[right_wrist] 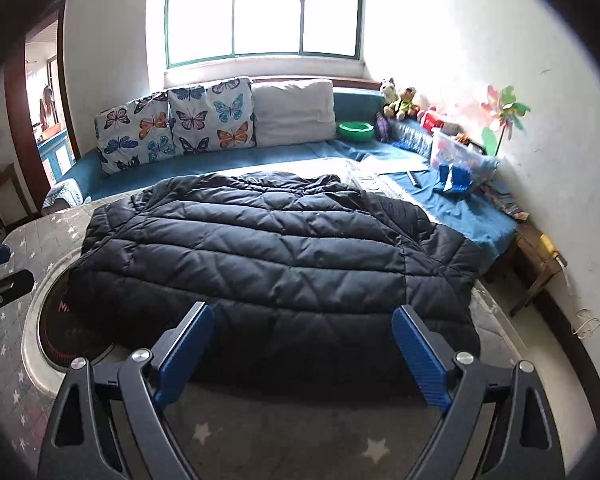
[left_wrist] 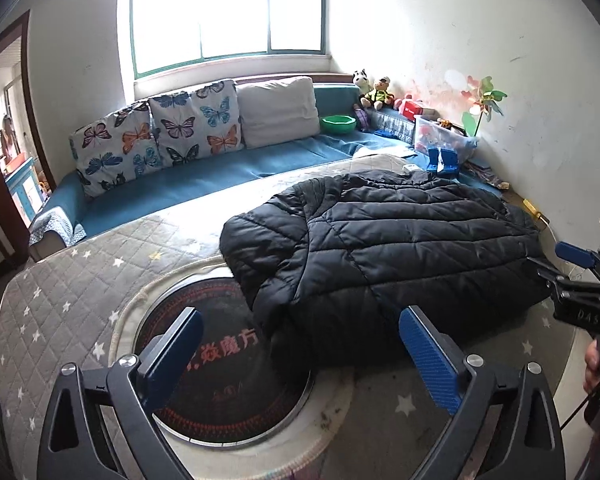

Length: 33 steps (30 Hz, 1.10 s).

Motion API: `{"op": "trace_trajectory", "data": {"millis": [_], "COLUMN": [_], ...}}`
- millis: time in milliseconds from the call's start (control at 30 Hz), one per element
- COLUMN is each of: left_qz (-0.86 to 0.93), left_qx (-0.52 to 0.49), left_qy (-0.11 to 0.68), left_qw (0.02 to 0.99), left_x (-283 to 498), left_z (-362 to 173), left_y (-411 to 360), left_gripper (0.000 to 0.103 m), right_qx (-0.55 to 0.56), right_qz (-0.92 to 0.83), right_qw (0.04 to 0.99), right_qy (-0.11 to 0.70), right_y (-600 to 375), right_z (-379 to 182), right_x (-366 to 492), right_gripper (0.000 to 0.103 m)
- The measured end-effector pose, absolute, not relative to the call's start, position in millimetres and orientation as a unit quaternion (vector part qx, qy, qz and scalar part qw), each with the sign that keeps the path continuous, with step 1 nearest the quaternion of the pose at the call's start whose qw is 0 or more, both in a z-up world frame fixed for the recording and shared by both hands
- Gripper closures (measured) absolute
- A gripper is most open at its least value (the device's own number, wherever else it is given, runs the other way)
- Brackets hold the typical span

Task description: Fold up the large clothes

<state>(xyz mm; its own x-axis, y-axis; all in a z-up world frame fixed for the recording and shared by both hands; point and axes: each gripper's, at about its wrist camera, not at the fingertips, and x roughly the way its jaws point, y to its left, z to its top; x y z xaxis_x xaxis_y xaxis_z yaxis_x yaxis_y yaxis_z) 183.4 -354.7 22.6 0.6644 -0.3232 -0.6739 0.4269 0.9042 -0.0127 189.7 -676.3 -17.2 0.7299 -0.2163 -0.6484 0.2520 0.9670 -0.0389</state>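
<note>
A black quilted puffer jacket (left_wrist: pixel 384 252) is seen lying folded into a broad, puffy slab on the worktop (left_wrist: pixel 72 288), which is covered by a grey padded cloth stitched in diamonds and printed with white stars. The jacket's shell is smooth and faintly glossy, divided by stitched seams into long horizontal and slanted panels; its edges are rounded and bulging. Part of a round, dark glass disc (left_wrist: pixel 220 364) with red lettering and a metal rim, set into the worktop, is overlapped by the jacket's near left edge.

The left gripper (left_wrist: pixel 300 356) is held above the worktop with its fingers (left_wrist: pixel 432 360) spread wide apart, nothing being gripped; the pads are blue and finely ribbed, mounted on black angular brackets. The right gripper (right_wrist: pixel 304 352) is likewise held with its fingers (right_wrist: pixel 420 360) well apart and empty, just short of the jacket's near edge.

Behind the worktop a sofa (left_wrist: pixel 204 168) draped in blue cloth is seen, with two butterfly-printed cushions (left_wrist: pixel 156 132) and a plain pale pillow (left_wrist: pixel 280 112) leaned against its back. A round green bowl (left_wrist: pixel 338 123) is placed on the seat near the corner.
</note>
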Motion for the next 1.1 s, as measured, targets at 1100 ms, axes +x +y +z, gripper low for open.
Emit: {"op": "trace_trajectory", "data": {"millis": [1100], "left_qz": [-0.184], "left_qx": [0.056], "left_qy": [0.356], "left_qw": [0.915], "left_x": [100], "left_z": [24], "left_y": [-314], "left_gripper": [0.000], "right_qx": [0.037], "right_qz": [-0.128], "right_qw": [0.940], "right_qy": [0.315], "right_y": [-626], "right_z": [-20], "right_x": [116], "right_gripper": [0.004]}}
